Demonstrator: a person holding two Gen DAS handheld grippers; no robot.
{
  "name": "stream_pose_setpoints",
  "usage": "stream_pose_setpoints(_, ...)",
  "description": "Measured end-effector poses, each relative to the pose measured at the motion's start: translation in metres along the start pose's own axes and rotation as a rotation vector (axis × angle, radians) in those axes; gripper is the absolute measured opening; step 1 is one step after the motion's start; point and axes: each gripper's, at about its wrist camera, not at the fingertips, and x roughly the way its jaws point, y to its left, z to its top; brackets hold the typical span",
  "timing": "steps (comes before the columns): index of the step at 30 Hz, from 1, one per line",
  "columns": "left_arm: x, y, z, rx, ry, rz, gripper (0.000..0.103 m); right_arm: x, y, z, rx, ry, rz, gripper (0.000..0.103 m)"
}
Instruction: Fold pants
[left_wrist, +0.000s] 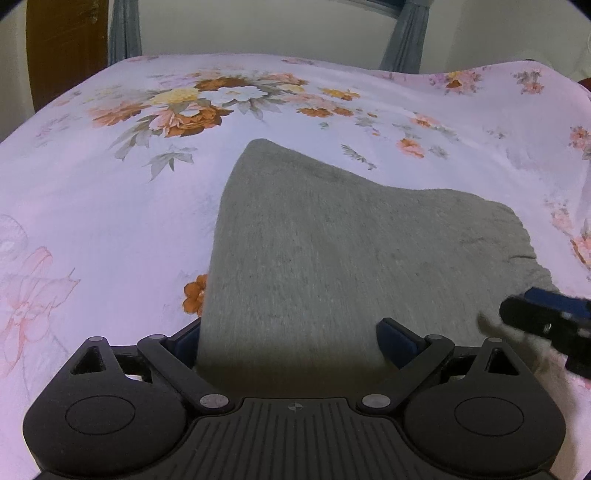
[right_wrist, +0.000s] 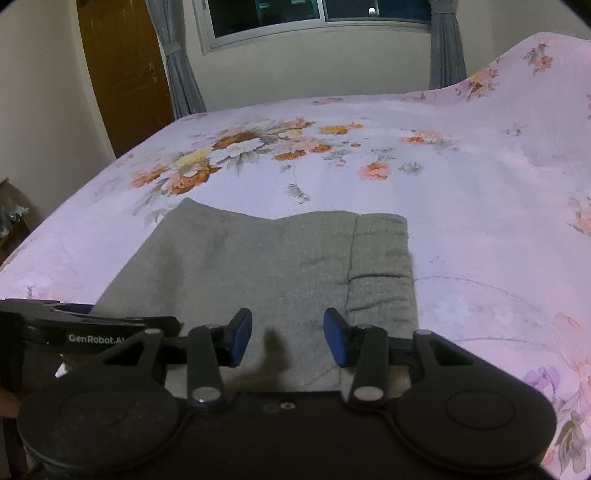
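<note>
Grey pants (left_wrist: 332, 251) lie folded on a floral bedsheet (left_wrist: 110, 206). In the left wrist view my left gripper (left_wrist: 291, 339) is open wide, its blue pads on either side of the near end of the pants, with cloth between the jaws. In the right wrist view my right gripper (right_wrist: 288, 339) is open and empty, just above the near edge of the pants (right_wrist: 258, 266), beside the waistband part (right_wrist: 380, 266). The right gripper shows blurred at the right edge of the left wrist view (left_wrist: 546, 317). The left gripper shows at the left of the right wrist view (right_wrist: 74, 325).
The bed's pink floral sheet (right_wrist: 480, 221) rises over a hump at the far right (right_wrist: 535, 62). A brown door (right_wrist: 122, 74), grey curtains (right_wrist: 184, 74) and a window (right_wrist: 314, 18) stand beyond the far edge of the bed.
</note>
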Motion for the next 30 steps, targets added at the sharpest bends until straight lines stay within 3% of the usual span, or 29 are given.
stream_pose_setpoints(6,-0.007,0.0,-0.005,0.0,-0.008,0.005,0.096,-0.003,0.0,-0.002,-0.007,0.006,0.0,0.044)
stream_pose_setpoints(10,-0.015,-0.002,-0.004,0.014,-0.021,0.014,0.096,-0.014,-0.007,0.002,0.02,-0.014,0.009,0.062)
stream_pose_setpoints(18,-0.021,0.017,0.003,0.003,-0.013,-0.006,0.096,-0.02,-0.041,-0.001,0.083,-0.009,0.013,0.064)
stream_pose_setpoints(19,-0.019,0.02,0.004,-0.007,-0.005,-0.014,0.096,-0.019,-0.045,0.0,0.095,-0.003,0.021,0.067)
stream_pose_setpoints(20,-0.017,0.024,0.006,-0.015,0.006,-0.024,0.096,-0.018,-0.047,0.0,0.098,0.001,0.013,0.077)
stream_pose_setpoints(22,-0.014,0.029,0.007,-0.027,0.012,-0.029,0.096,-0.015,-0.055,0.001,0.117,0.012,0.01,0.078)
stream_pose_setpoints(25,-0.01,0.034,0.009,-0.039,0.031,-0.061,0.096,-0.007,-0.073,-0.003,0.178,0.059,0.047,0.078)
stream_pose_setpoints(30,0.005,0.048,0.011,-0.088,0.087,-0.146,0.096,0.018,-0.109,-0.012,0.37,0.157,0.223,0.081)
